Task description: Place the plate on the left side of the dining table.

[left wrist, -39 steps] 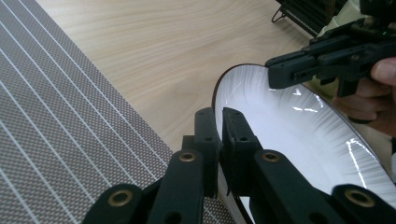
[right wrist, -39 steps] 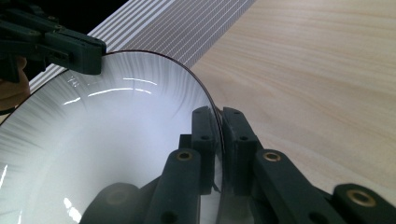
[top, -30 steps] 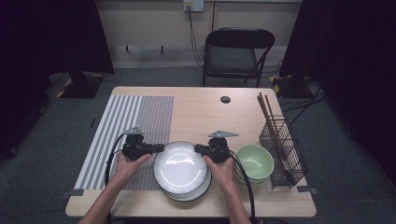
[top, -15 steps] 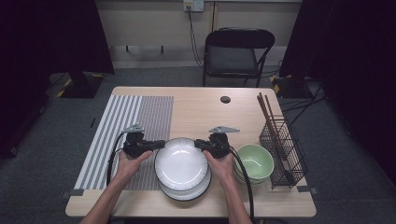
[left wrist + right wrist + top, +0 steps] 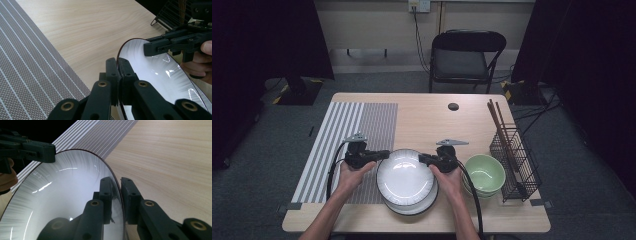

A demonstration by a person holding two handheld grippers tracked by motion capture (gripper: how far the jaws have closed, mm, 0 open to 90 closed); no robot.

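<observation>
Plate (image 5: 404,176) first: in the high view it sits low and centre in the frame, white with a dark rim, raised over a second plate (image 5: 419,206) whose edge peeks out lower right. The left gripper (image 5: 382,154) bites its left rim, the right gripper (image 5: 424,159) its right rim, so the plate lies straight between the two, each equally near. Any lift turns on that line across the plate staying level. A green bowl (image 5: 484,172) sits just right of the right hand (image 5: 449,181), a wire rack (image 5: 514,157) with chopsticks (image 5: 498,125) beyond it, and a striped mat (image 5: 347,137) fills the left of the table (image 5: 432,120).

On to the left gripper view: the left gripper (image 5: 117,66) rises from the bottom, its jaws pinched on the plate (image 5: 160,75) rim, which runs off to the lower right. The right gripper (image 5: 148,48) clamps the far rim at the upper right. Mat (image 5: 32,65) on the left, rack (image 5: 172,12) corner at the top right.

Right gripper view now: the right gripper (image 5: 116,185) has its jaws closed over the plate (image 5: 62,202) edge, seen through the glossy rim. The left gripper (image 5: 51,153) holds on at the upper left. The plate underside and the lower plate are hidden here, and I can't tell how far the top one clears it.
</observation>
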